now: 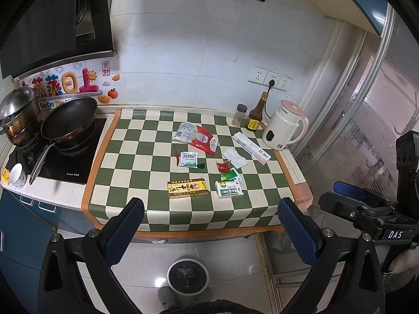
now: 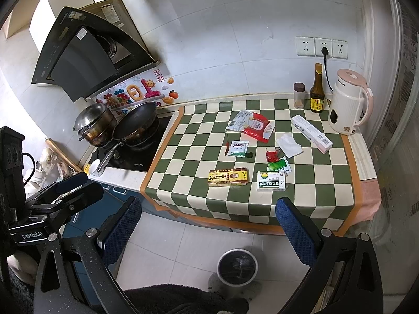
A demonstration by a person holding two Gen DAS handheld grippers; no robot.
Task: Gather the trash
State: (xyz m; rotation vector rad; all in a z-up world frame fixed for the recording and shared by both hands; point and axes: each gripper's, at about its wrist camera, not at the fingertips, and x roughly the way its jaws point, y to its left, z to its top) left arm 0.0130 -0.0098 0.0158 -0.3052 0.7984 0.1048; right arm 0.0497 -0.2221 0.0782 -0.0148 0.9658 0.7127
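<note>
Green-and-cream checks fill my view as I hang back from the surface (image 1: 125, 136), both claws up in the air and nothing picked yet. My left claw (image 1: 209, 225) has its blue pads spread wide apart and empty; my right claw (image 2: 209, 222) is just as wide open, also carrying nothing. The trash lies scattered across the checked cloth: a yellow box (image 1: 188, 188) closest to me, a white-and-green box (image 1: 228, 189) just beside it, red and green sachets (image 1: 227, 171) behind that, a crumpled tissue (image 1: 235, 157), a small white-green packet (image 1: 189, 159) with a red chilli (image 1: 177, 157) touching its left edge, a torn red wrapper (image 1: 205, 139) over a silvery one, and a long white box (image 1: 252, 146) near the kettle (image 1: 284, 128). The bin (image 1: 188, 276) sits on the floor right below the front edge, lined dark and, as far as I can see, nothing in it. So I judge this as the very start, approach not yet made. Next move, I reckon: drop one claw down over a near box, square the pads across its narrow sides, close, then swing back over the bin.
</note>
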